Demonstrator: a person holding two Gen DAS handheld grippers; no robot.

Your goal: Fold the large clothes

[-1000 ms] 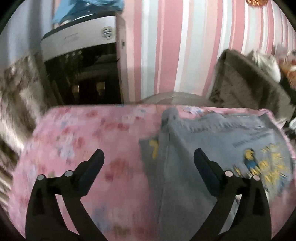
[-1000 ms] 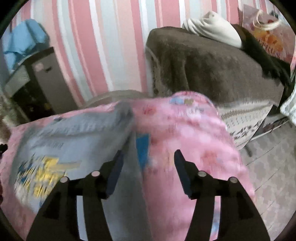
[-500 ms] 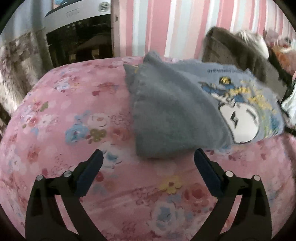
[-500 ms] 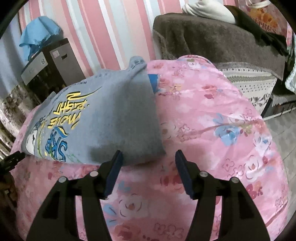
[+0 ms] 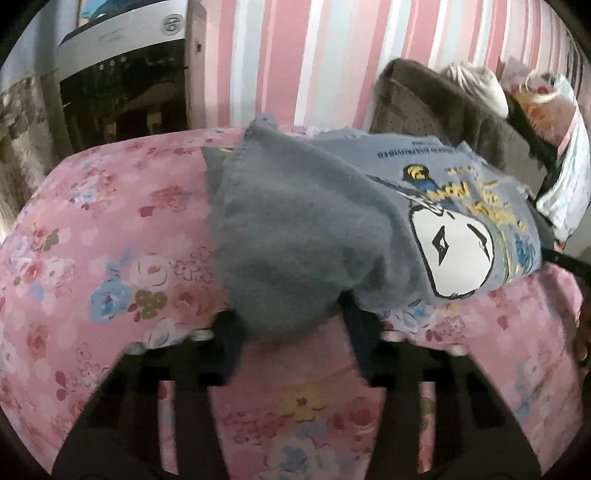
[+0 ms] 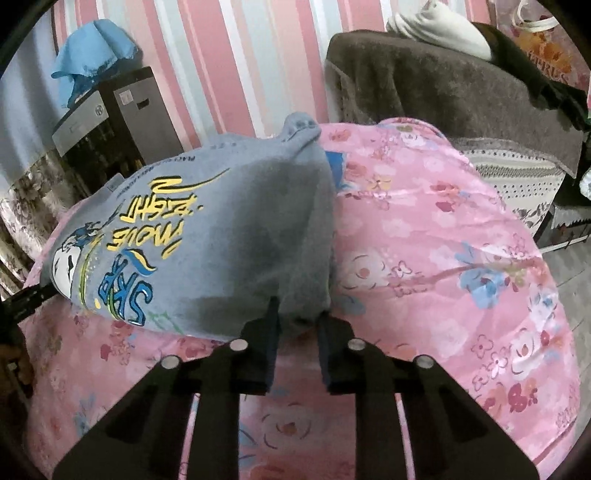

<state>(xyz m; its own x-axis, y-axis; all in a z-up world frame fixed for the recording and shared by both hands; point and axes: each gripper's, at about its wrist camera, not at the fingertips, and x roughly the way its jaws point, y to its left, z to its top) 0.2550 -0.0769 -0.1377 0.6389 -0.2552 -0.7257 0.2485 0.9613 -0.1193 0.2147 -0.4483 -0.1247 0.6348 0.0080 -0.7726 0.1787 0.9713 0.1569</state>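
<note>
A grey sweatshirt (image 5: pixel 295 221) with a cartoon print and yellow lettering lies folded on the pink floral bedcover (image 5: pixel 110 240). My left gripper (image 5: pixel 291 321) is at its near corner. The jaws are closing, and a bunched fold of the grey cloth fills the gap between the fingers. In the right wrist view the same sweatshirt (image 6: pixel 221 240) lies to the left on the bedcover (image 6: pixel 443 258). My right gripper (image 6: pixel 297 314) is closing on its other near corner, with the hem pinched between the narrow jaws.
A dark cabinet (image 5: pixel 122 92) stands behind the bed against the pink striped wall, with a blue cloth (image 6: pixel 92 55) on top. A brown covered sofa (image 6: pixel 443 81) with a white bundle (image 6: pixel 439 29) stands at the back right. Tiled floor shows beyond the bed's right edge.
Both grippers came forward and down to the sweatshirt's near edge. Their jaws went from wide apart to narrow around the two near corners.
</note>
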